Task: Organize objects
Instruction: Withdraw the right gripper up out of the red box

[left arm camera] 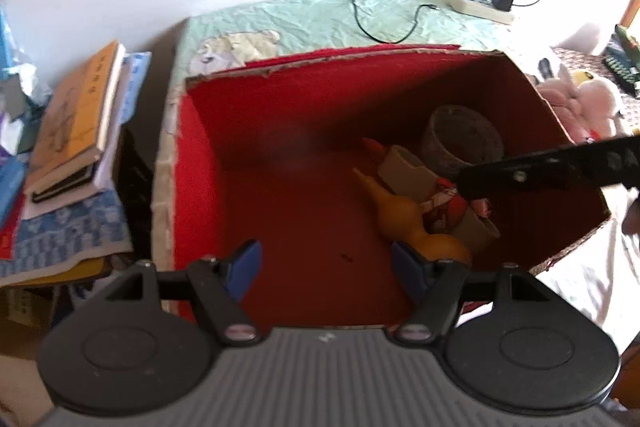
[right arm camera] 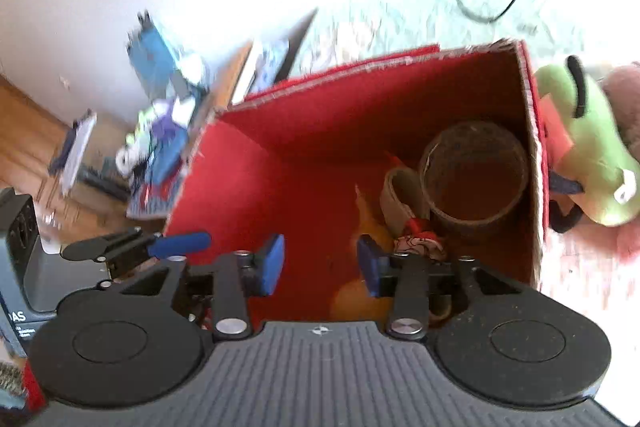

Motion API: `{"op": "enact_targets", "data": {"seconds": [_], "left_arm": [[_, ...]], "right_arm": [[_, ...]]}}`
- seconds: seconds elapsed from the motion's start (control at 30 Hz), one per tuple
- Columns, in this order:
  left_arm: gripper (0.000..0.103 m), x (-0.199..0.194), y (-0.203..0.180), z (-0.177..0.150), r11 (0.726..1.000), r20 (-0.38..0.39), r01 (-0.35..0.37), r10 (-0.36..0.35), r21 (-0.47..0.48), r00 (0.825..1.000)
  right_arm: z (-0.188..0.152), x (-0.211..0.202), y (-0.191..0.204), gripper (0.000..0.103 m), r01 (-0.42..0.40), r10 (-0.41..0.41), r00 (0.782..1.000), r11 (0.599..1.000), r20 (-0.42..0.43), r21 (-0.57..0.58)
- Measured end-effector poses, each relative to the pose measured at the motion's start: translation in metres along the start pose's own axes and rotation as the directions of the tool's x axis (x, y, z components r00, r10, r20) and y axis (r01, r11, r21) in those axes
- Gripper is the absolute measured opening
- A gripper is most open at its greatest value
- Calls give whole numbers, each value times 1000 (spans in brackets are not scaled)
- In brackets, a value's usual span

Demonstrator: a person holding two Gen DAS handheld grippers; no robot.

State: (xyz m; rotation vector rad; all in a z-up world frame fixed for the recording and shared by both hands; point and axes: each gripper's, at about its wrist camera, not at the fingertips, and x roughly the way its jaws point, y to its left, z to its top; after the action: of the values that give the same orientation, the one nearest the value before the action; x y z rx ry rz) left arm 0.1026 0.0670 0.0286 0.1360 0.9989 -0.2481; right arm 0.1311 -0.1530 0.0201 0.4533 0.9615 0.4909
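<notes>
A red-lined cardboard box stands open on a green cloth. In its right part lie a grey tape roll, an orange gourd-shaped toy, a cardboard piece and a red-white wrapped item. My left gripper is open and empty above the box's near edge. My right gripper is open and empty over the same box, just above the gourd; the tape roll sits beyond it. The right gripper's arm also shows in the left wrist view.
A stack of books lies left of the box. A power strip with adapter and cable lies behind it. Plush toys sit to the right: pink and green. A dark box stands at the far left.
</notes>
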Motion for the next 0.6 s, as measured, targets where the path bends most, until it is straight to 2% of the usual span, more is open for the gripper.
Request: {"op": "enact_targets", "data": {"seconds": [0.13,0.3,0.43,0.6], "left_arm": [[74,-7,-9,-1,998,6,-63,63,6,998],[74,-11,-16,-3,993,-1,-116,116,-18,993],[75,-16,-26,-7,986,1,-167,167,-16,986],[75,-25,-38,-12,977,19,-214,215,-18,976]], "right_arm": [[-16,-9,9,47,62,-59,993,998,104,-31],[-23,-17,10,47,78,-76,978,997,193,-4],[-30,-28,13,48,103,-93,965,994,244,-27],[-40,-42,12,48,79,-68,968,996,241,-37]]}}
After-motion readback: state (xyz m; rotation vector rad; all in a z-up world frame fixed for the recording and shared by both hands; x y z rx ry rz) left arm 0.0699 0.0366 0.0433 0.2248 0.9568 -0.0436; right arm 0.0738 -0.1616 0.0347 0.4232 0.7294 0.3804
